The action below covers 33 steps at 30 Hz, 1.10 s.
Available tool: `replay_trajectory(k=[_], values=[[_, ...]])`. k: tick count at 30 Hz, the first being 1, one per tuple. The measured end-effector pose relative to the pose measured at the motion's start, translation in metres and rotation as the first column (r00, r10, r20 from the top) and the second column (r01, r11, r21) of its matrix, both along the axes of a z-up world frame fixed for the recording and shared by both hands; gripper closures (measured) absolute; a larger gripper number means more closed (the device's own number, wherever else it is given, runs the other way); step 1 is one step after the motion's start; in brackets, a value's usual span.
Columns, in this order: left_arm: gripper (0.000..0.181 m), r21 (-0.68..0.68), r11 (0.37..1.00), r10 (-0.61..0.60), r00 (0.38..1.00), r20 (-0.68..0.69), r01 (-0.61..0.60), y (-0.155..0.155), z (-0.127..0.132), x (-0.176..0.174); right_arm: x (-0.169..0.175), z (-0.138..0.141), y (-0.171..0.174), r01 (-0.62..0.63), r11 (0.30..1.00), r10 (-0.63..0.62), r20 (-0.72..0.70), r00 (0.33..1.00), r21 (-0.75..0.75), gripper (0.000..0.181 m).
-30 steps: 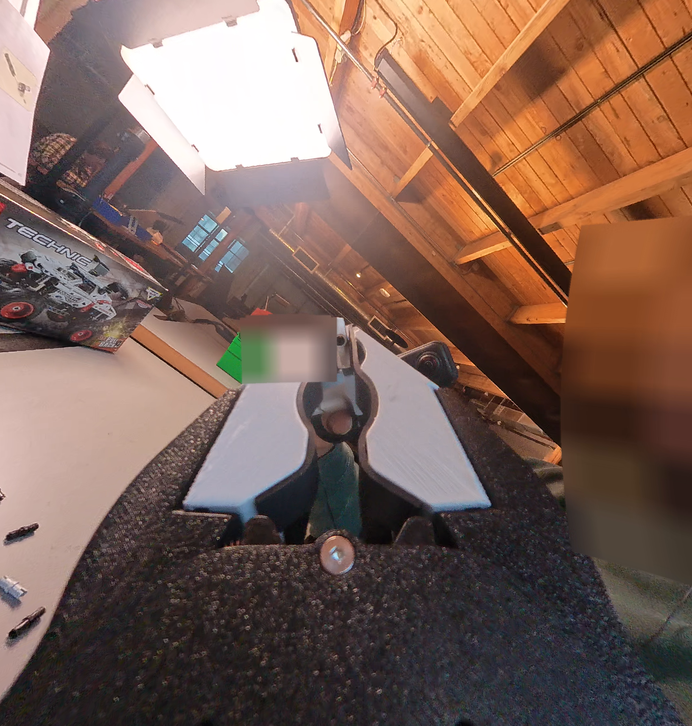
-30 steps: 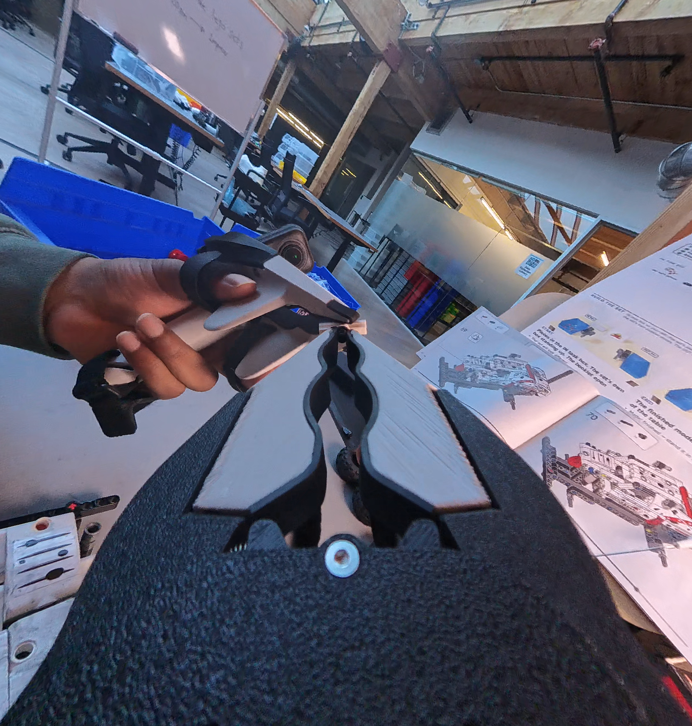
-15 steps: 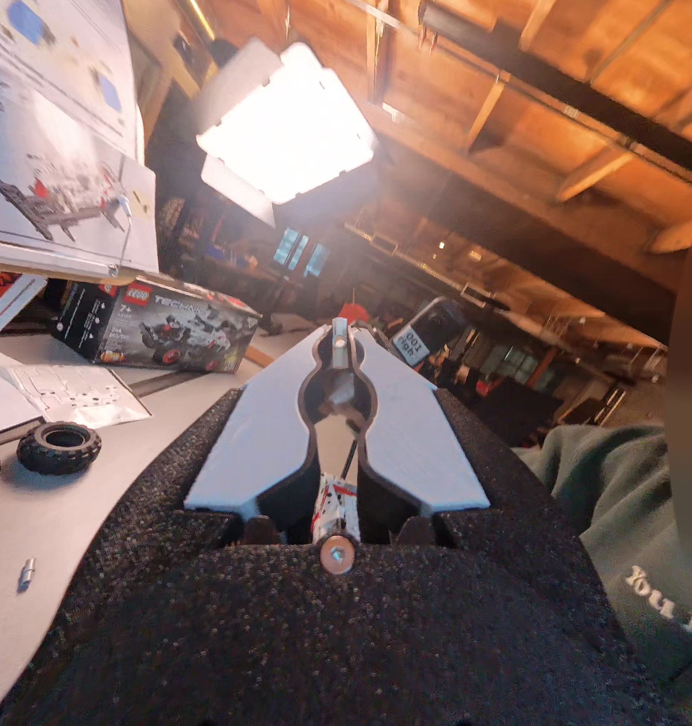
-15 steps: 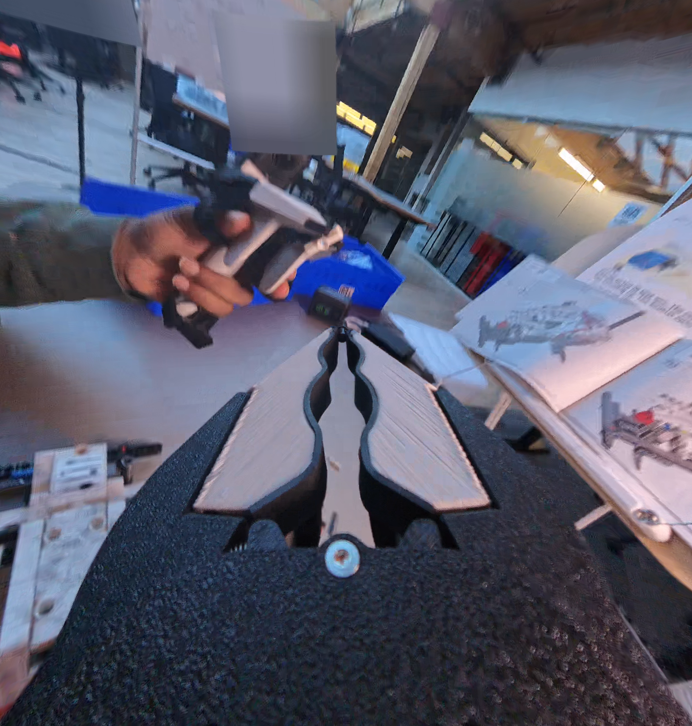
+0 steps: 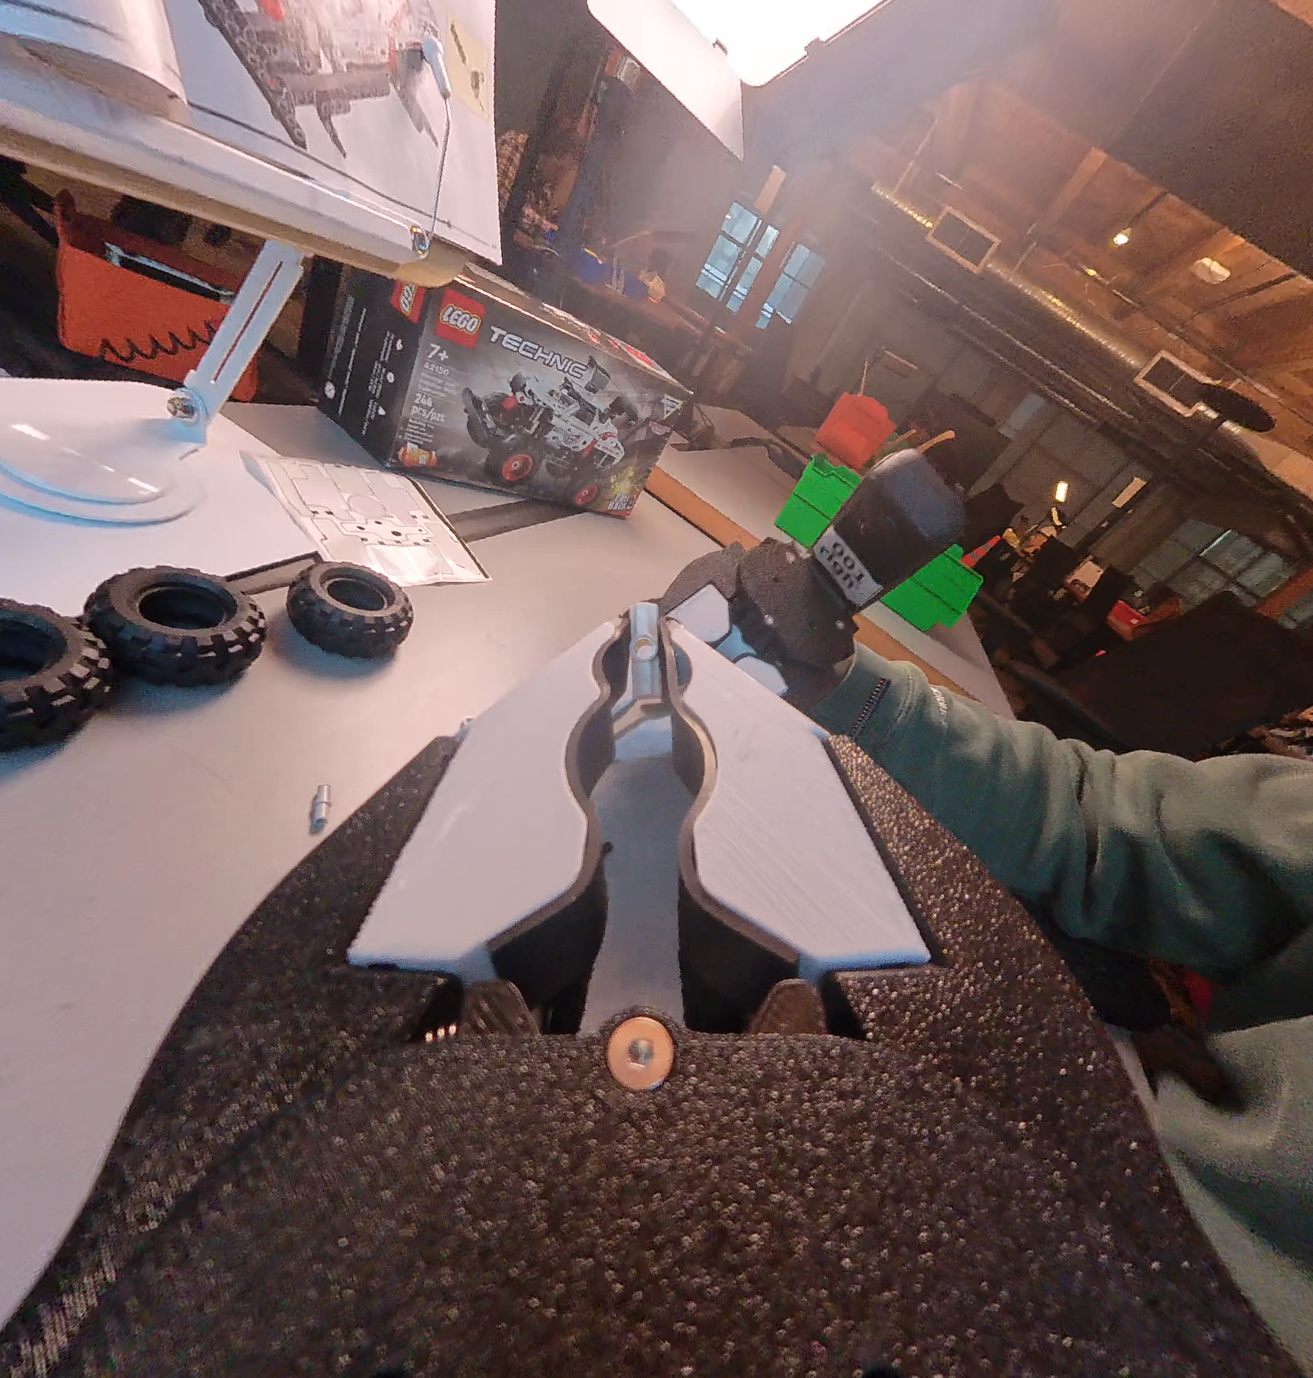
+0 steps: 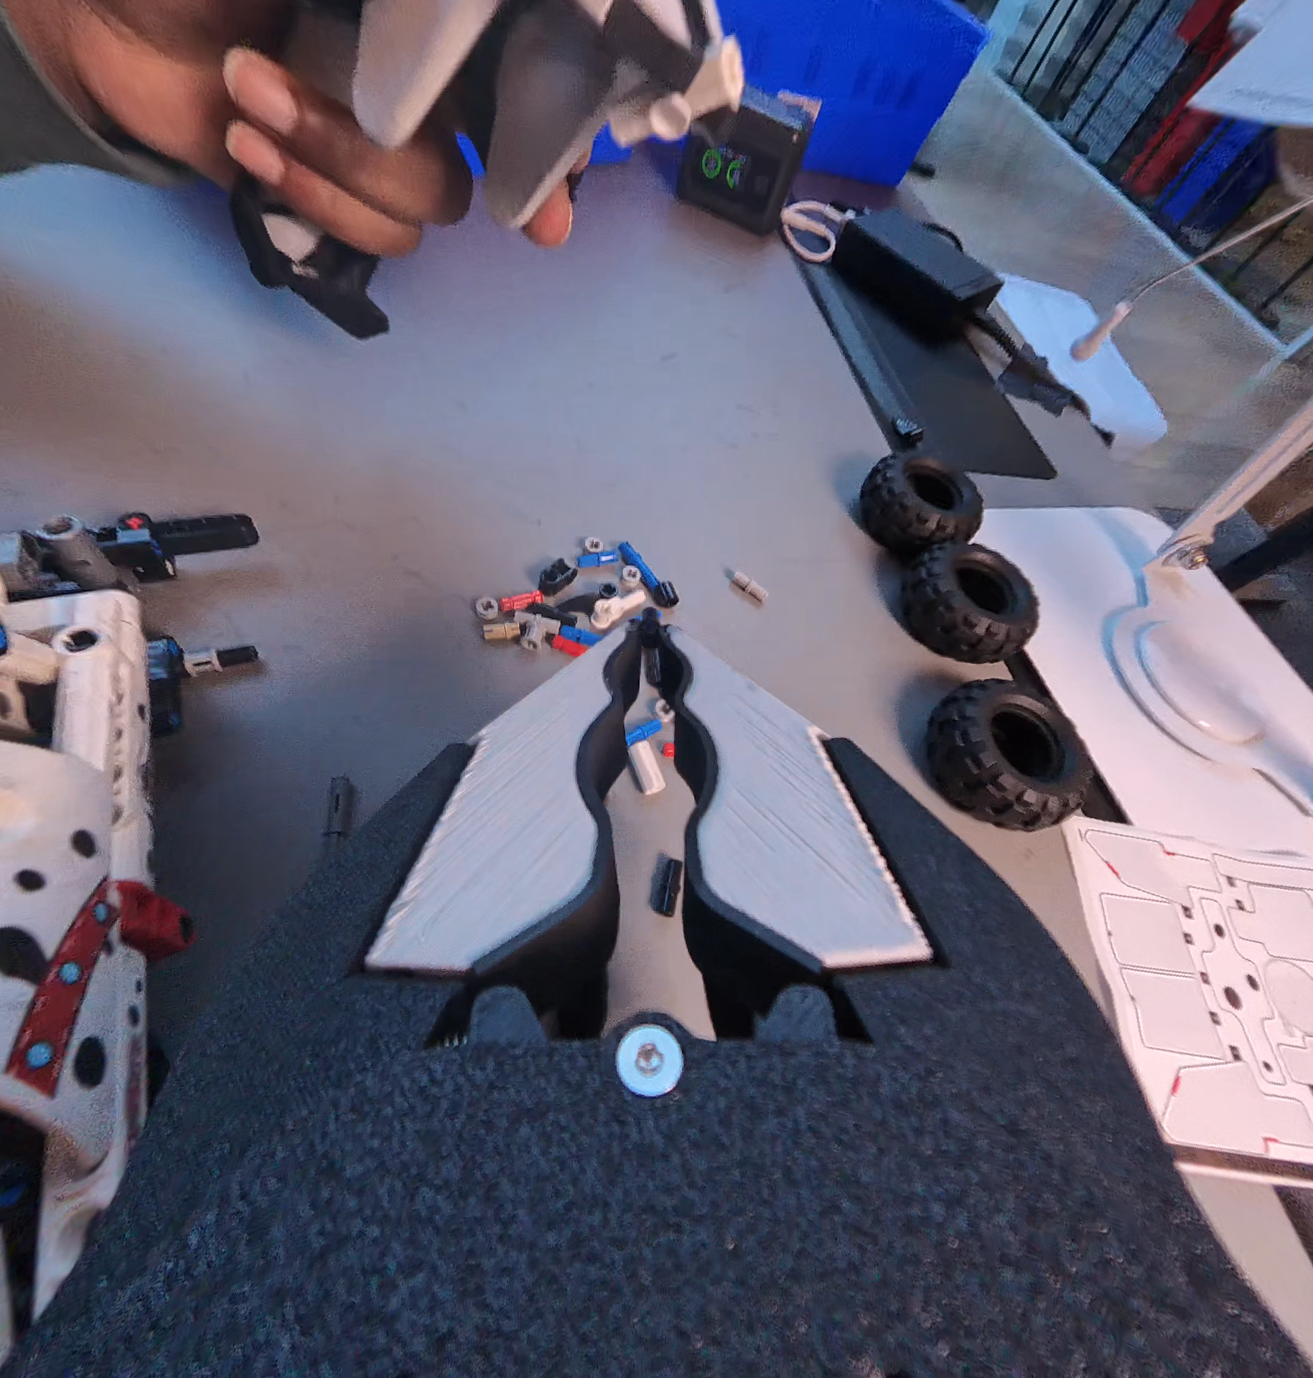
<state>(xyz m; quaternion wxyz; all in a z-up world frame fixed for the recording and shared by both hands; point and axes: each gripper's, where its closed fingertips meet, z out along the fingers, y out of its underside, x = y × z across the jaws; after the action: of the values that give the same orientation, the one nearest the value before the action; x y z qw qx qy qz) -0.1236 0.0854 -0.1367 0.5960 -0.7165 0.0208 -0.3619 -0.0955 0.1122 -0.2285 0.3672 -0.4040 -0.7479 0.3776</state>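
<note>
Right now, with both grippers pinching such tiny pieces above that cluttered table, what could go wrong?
1. The left gripper pinches a small grey piece only at its tips; it might slip out and drop.
2. The right gripper pinches a small black pin just above the pile of small parts; dropped there, it could be hard to find.
3. The three tyres lie loose nearby and might roll if nudged.
</note>
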Motion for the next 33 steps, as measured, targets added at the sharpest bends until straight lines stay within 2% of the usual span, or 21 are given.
replay_trajectory(k=[2,4,7,13,15,19,21,28,31,33], values=[[0.174,-0.001,0.999,-0.031,0.997,0.071,0.032,0.0,0.001,0.003,-0.003,-0.02,0.001,0.009,0.998,-0.014,0.08,0.997,0.064,0.177],[0.174,0.002,0.998,-0.063,0.989,0.135,0.063,-0.001,0.002,0.005,-0.007,-0.028,0.001,0.019,0.993,-0.033,0.125,0.992,0.116,0.177],[0.174,0.005,0.995,-0.095,0.974,0.208,0.096,-0.003,0.003,0.007,-0.008,-0.032,0.003,0.027,0.988,-0.051,0.149,0.988,0.153,0.159],[0.174,-0.046,0.995,-0.083,0.976,0.201,0.094,0.0,-0.01,0.004,-0.002,0.003,0.004,0.04,0.999,-0.041,0.054,0.998,0.027,0.151],[0.174,-0.09,0.993,-0.059,0.988,0.143,0.072,0.003,-0.023,0.002,0.0,0.002,0.002,0.032,0.999,-0.034,0.075,0.997,0.029,0.148],[0.174,-0.175,0.984,-0.04,0.999,-0.015,0.036,0.006,-0.049,0.004,0.006,-0.03,-0.004,0.003,0.996,-0.025,0.239,0.971,0.093,0.139],[0.174,-0.194,0.98,-0.049,0.997,-0.053,0.038,0.006,-0.055,0.007,0.004,-0.031,-0.005,0.005,0.996,-0.026,0.236,0.971,0.089,0.138],[0.174,-0.213,0.977,-0.046,0.994,-0.102,0.024,0.007,-0.064,0.004,0.0,0.033,0.008,0.064,0.995,-0.066,-0.031,0.997,-0.071,0.14],[0.174,-0.233,0.972,-0.043,0.965,-0.257,-0.019,0.008,-0.077,0.002,0.004,0.049,0.02,0.098,0.989,-0.107,-0.08,0.991,-0.108,0.145],[0.174,-0.259,0.964,-0.05,0.914,-0.403,-0.061,0.009,-0.091,0.001,0.007,0.054,0.03,0.13,0.985,-0.141,-0.096,0.985,-0.11,0.148]])
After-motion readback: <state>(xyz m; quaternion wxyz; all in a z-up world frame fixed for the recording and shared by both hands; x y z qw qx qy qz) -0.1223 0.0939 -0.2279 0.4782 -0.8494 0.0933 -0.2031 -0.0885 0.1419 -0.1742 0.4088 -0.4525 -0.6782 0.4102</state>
